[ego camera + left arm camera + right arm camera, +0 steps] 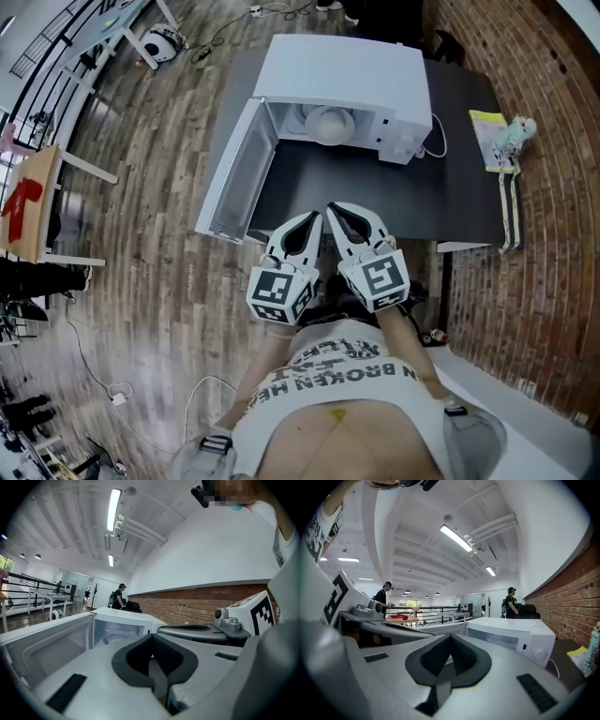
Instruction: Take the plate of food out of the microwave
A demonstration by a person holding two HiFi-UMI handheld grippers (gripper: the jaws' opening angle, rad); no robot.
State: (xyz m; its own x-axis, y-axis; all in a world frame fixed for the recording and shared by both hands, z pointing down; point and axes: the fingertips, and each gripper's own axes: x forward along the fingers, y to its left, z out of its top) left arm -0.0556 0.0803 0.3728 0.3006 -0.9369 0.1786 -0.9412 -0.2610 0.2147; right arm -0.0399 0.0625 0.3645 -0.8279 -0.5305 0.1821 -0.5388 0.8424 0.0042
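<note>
A: Plate of food (330,125)?
B: Pale round shape inside the microwave (347,70), door (234,178) swung open, all on the dark table (375,187).
A: Grippers?
B: Left gripper (315,219) and right gripper (332,208) side by side, near the opening. Both jaw pairs pressed together, empty.

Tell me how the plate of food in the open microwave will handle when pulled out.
The plate of food looks pale and rigid, perhaps ceramic or glass: likely stiff, but breakable if knocked against the microwave. It is heaped into a rounded shape, so tilting may make it shift. Its smooth look suggests a slippery grip.
</note>
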